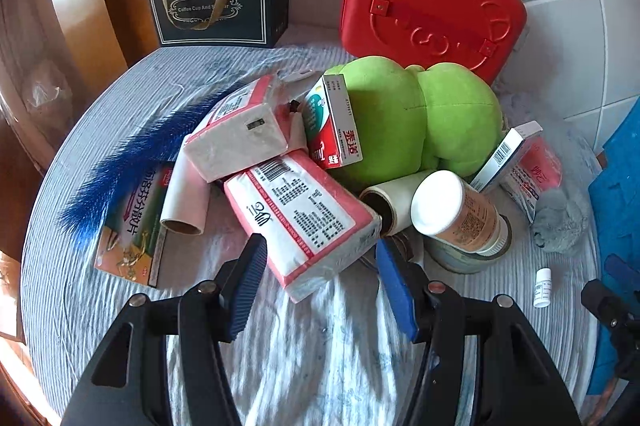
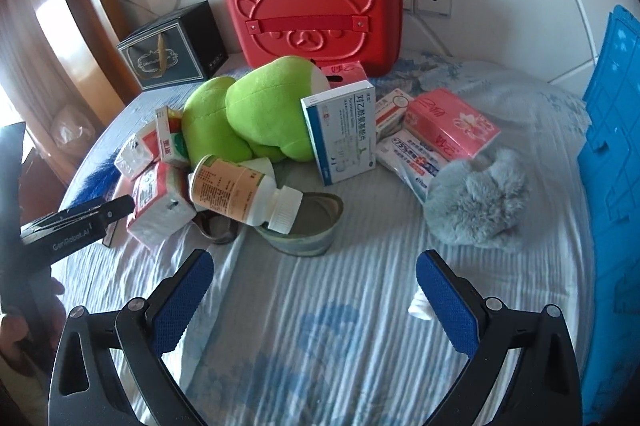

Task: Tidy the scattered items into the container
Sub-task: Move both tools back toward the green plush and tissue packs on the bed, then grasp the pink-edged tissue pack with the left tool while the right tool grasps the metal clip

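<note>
Red case (image 2: 316, 10) embossed with a bear face, lime-green plush (image 2: 256, 110), blue-and-white striped sheet (image 2: 360, 306), grey fluffy toy (image 2: 476, 202).

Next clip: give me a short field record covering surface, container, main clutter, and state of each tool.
surface: bed sheet, striped
container: blue crate, at right edge
leaning on wall: red case
clutter: green plush, pill bottle lying on a shoe, tissue pack, grey fur item
left tool: open, holding nothing, tissue pack corner between its fingers
right tool: open, empty

Bare striped bedsheet (image 2: 320, 326) lies open in front of the right gripper (image 2: 316, 302); ahead, a tipped pill bottle (image 2: 240, 192), green plush toy (image 2: 256, 114) and grey furry toy (image 2: 476, 202) crowd the way.
</note>
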Demonstrator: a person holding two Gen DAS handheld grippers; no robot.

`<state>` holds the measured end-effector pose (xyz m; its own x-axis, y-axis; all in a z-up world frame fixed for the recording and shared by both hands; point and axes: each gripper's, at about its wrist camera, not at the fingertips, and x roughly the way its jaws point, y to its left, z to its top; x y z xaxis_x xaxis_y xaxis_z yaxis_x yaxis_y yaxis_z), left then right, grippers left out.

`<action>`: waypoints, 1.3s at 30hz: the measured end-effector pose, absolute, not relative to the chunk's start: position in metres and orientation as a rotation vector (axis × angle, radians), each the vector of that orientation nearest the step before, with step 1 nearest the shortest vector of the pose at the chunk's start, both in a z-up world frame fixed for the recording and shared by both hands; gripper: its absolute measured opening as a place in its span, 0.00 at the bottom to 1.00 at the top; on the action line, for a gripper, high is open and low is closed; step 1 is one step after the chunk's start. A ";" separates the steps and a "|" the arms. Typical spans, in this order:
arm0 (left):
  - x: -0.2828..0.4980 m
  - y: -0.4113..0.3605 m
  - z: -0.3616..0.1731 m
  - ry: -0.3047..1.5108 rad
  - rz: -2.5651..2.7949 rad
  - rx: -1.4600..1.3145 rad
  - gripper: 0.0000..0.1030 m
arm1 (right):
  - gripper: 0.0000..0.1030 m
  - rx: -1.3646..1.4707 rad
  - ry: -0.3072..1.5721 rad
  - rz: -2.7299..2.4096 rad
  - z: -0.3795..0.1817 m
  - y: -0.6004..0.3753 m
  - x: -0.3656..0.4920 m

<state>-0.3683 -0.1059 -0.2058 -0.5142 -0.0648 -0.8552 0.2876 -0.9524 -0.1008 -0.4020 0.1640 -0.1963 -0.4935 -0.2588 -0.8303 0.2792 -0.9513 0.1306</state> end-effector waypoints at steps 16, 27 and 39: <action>-0.431 -0.113 -0.256 0.121 -2.476 1.501 0.69 | 1.00 1.487 0.194 -2.249 -0.275 0.069 -0.475; -0.349 -0.106 -0.265 0.073 -2.476 1.581 0.69 | 0.47 1.482 0.179 -2.150 -0.266 0.074 -0.418; -0.283 -0.122 -0.246 0.164 -2.527 1.562 0.69 | 0.61 1.500 0.180 -2.139 -0.264 0.071 -0.350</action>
